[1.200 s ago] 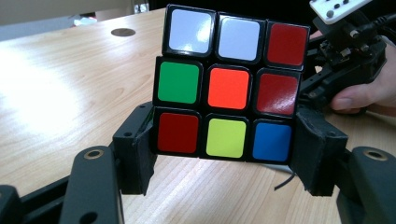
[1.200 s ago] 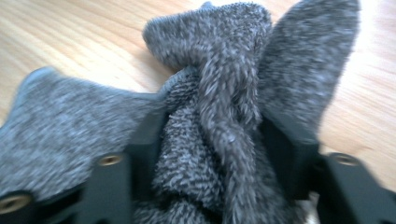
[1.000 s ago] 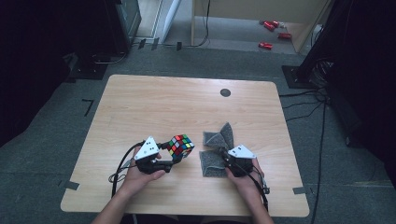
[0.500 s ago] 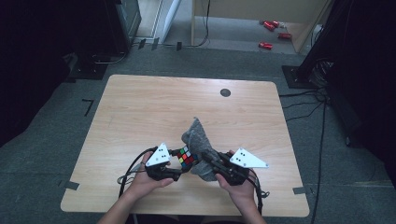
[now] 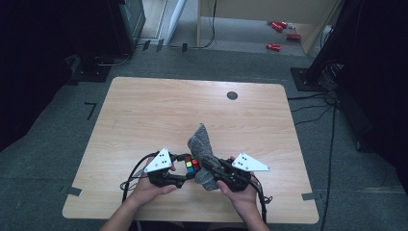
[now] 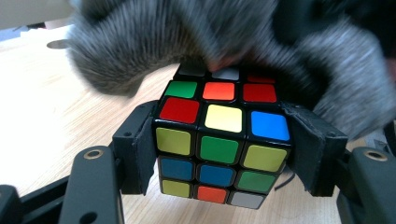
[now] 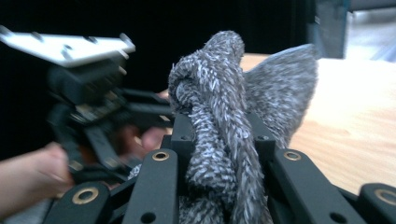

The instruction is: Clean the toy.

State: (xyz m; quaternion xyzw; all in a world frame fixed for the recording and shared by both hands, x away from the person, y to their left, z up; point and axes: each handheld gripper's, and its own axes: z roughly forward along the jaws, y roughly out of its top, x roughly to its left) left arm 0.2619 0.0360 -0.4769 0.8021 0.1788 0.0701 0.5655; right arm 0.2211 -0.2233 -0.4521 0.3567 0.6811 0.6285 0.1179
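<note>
Cube (image 6: pixel 219 144) clamped in left tongs (image 5: pixel 185 169) | grey cloth (image 7: pixel 224 135) pinched in right tongs (image 5: pixel 211 169), draped over cube

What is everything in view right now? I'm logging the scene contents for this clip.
Scrambled multicolour puzzle cube: one, clamped between the left gripper's jaws, near table edge.
Fuzzy grey cloth: one, bunched in the right gripper's jaws, draped against the cube.
Light wooden table: one, with a dark round spot at its far side.
Red objects: several, on the floor beyond the table.
Left gripper: black, shut on the cube.
Right gripper: black, shut on the cloth.
Hands: two, holding the grippers.
</note>
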